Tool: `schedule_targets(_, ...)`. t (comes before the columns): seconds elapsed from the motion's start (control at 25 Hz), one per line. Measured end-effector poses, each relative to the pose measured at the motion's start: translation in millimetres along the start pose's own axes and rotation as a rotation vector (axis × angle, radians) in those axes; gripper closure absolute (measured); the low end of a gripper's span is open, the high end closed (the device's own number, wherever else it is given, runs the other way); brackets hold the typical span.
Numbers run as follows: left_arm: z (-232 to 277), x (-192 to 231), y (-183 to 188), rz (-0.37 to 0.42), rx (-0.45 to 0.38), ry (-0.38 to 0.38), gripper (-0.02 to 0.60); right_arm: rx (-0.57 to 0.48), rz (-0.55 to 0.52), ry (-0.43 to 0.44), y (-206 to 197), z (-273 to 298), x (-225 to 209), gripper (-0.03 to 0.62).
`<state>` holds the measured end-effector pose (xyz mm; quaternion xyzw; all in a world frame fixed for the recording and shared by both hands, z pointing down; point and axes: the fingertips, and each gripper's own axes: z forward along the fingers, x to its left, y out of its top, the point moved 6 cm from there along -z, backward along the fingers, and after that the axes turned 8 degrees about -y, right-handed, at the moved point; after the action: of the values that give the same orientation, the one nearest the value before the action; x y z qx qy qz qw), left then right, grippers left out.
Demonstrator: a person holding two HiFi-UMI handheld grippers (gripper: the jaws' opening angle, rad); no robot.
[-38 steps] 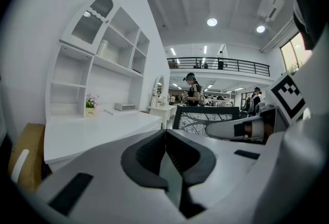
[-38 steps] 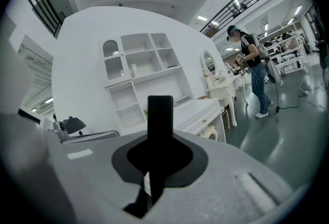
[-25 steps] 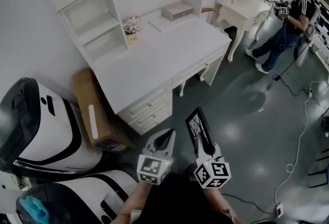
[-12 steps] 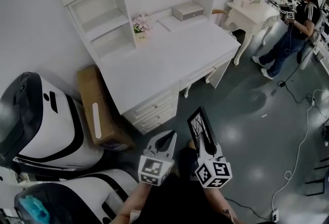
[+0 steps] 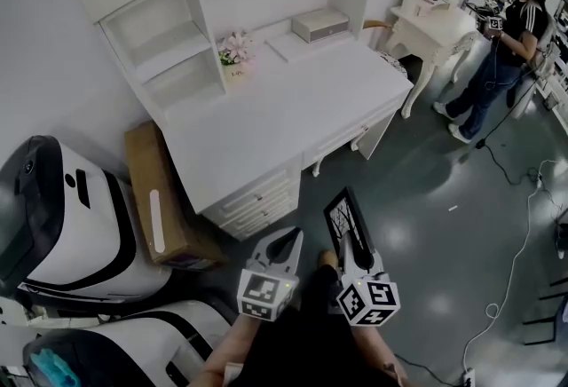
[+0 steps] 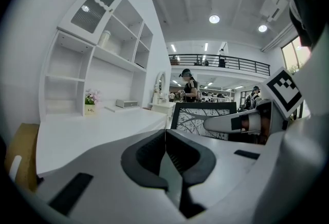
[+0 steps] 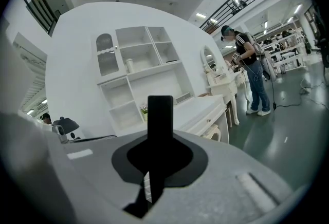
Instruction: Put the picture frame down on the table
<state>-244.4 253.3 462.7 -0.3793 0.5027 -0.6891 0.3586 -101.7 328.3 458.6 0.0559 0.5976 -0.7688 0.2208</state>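
Observation:
A black picture frame (image 5: 343,218) with a branch print stands upright in my right gripper (image 5: 352,245), whose jaws are shut on its lower edge. The right gripper view meets the picture frame (image 7: 160,120) edge-on, as a dark bar rising between the jaws. My left gripper (image 5: 282,246) hangs beside it, shut and empty. From the left gripper view the picture frame (image 6: 203,119) appears face-on at the right. The white desk (image 5: 284,106) lies ahead of both grippers, some way beyond them.
On the desk stand a small flower pot (image 5: 235,58) and a grey box (image 5: 321,24). A cardboard box (image 5: 158,196) leans at the desk's left, beside white machines (image 5: 67,225). A person (image 5: 497,52) stands at the far right near a dressing table (image 5: 437,17).
The view has shifted slightly, so the desk sits a little further left than half a second ago. Both grippers and the frame hold the same pose.

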Motion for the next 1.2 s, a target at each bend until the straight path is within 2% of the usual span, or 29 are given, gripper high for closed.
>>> schedule_targets(0.76,112.1,29.1,27.5,-0.009,-0.007,-0.001,0.571,0.011,-0.011,0.012,53.5,85.2,-62.5,0.582)
schedule_targets(1.2,175.4,31.9,40.2,-0.004,-0.014,-0.004,0.571,0.011,-0.005,0.042,82.2,128.4,-98.9,0.582)
